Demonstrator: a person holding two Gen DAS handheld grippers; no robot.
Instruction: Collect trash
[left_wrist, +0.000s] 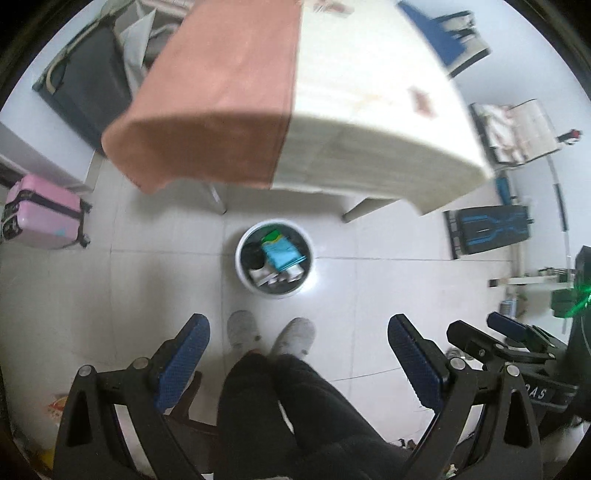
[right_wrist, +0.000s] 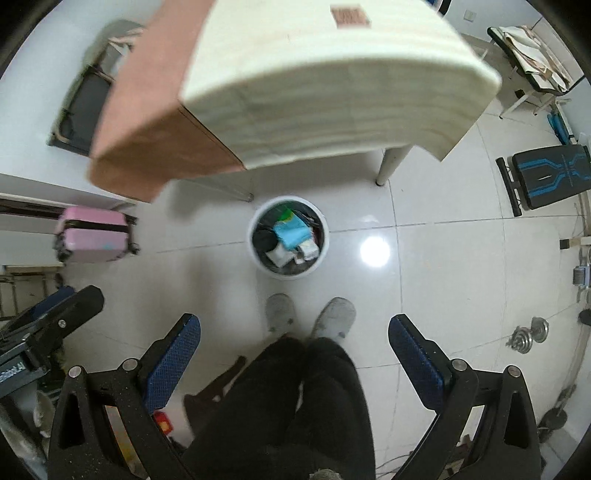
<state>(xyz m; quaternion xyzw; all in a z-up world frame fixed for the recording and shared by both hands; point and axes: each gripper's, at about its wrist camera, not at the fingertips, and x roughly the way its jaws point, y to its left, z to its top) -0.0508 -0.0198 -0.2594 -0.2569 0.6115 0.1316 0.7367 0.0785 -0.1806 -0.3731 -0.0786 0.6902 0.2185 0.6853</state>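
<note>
A white round bin (left_wrist: 243, 266) stands on the tiled floor below the table edge, holding a blue packet (left_wrist: 282, 253), a green wrapper, a dark item and white scraps. It also shows in the right wrist view (right_wrist: 256, 254). My left gripper (left_wrist: 299, 332) is open and empty, held high above the floor over the person's feet. My right gripper (right_wrist: 294, 330) is open and empty, beside the left one; its fingers show at the right of the left wrist view (left_wrist: 476, 339). A small red-brown piece (left_wrist: 421, 99) lies on the tabletop.
A table (left_wrist: 332, 155) with a cream and terracotta cloth overhangs the bin. A pink suitcase (left_wrist: 40, 214) stands at the left, a black and blue bench (left_wrist: 491, 229) at the right. The person's slippered feet (left_wrist: 271, 334) and dark legs are below. Dumbbell weights (right_wrist: 528, 336) lie at the right.
</note>
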